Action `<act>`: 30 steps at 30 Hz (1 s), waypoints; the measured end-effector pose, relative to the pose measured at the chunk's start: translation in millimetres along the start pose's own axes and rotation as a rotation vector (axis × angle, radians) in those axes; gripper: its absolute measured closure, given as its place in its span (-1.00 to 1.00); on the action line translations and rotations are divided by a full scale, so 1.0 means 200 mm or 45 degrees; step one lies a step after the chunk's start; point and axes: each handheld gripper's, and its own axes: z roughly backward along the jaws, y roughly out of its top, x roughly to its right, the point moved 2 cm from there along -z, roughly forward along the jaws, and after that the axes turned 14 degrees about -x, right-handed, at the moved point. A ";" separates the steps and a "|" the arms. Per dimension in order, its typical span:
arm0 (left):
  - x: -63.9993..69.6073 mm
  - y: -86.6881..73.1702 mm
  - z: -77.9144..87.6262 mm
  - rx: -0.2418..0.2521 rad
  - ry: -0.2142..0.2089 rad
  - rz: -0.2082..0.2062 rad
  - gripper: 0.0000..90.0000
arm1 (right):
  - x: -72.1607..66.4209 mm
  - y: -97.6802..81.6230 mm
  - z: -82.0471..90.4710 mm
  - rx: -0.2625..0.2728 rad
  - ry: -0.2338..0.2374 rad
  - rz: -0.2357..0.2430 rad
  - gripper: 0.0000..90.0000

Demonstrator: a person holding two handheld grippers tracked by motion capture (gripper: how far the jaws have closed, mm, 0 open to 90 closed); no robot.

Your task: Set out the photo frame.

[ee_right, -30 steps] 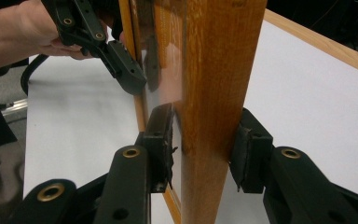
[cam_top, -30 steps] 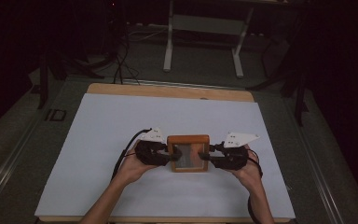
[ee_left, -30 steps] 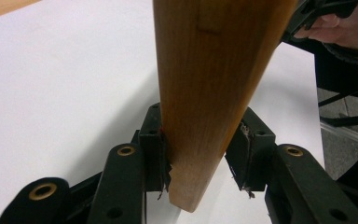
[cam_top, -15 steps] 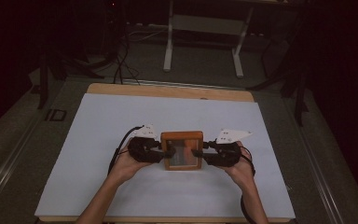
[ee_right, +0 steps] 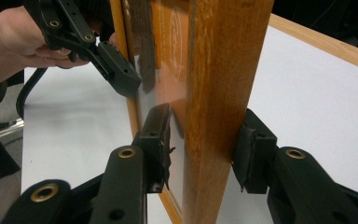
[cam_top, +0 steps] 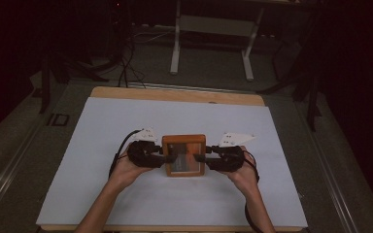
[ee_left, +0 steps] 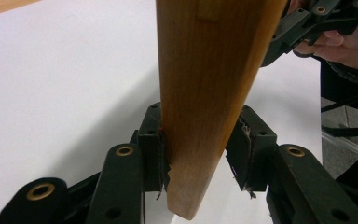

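Frame: square wooden picture frame with an orange, glossy front (cam_top: 184, 155), lay near the middle of the white table sheet (cam_top: 97, 141), slightly toward the near edge, between both grippers.
Left gripper: black two-jaw left gripper (cam_top: 161, 154), clamped on the frame's left rail; in the left gripper view (ee_left: 198, 151) one pad pressed the wood, the other just beside it.
Right gripper: black two-jaw right gripper (cam_top: 201, 158), closed over the frame's right rail; in the right gripper view (ee_right: 203, 149) rail between both pads, contact at the far pad.
Jaw width: moderate on both, set by the rail.
Table: wooden tabletop edge (cam_top: 175, 94) bare along the far side.
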 end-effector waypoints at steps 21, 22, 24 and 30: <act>-0.07 -0.06 -0.01 -0.014 -0.027 0.092 0.35 | 0.03 -0.02 -0.12 0.018 0.057 -0.111 0.31; -0.08 -0.06 -0.01 -0.016 -0.026 0.095 0.34 | 0.03 -0.02 -0.12 0.017 0.060 -0.117 0.31; -0.09 -0.07 -0.01 -0.018 -0.025 0.102 0.34 | 0.03 -0.03 -0.14 0.020 0.065 -0.133 0.31; -0.11 -0.08 -0.02 -0.019 -0.022 0.122 0.31 | 0.04 -0.04 -0.18 0.024 0.072 -0.163 0.32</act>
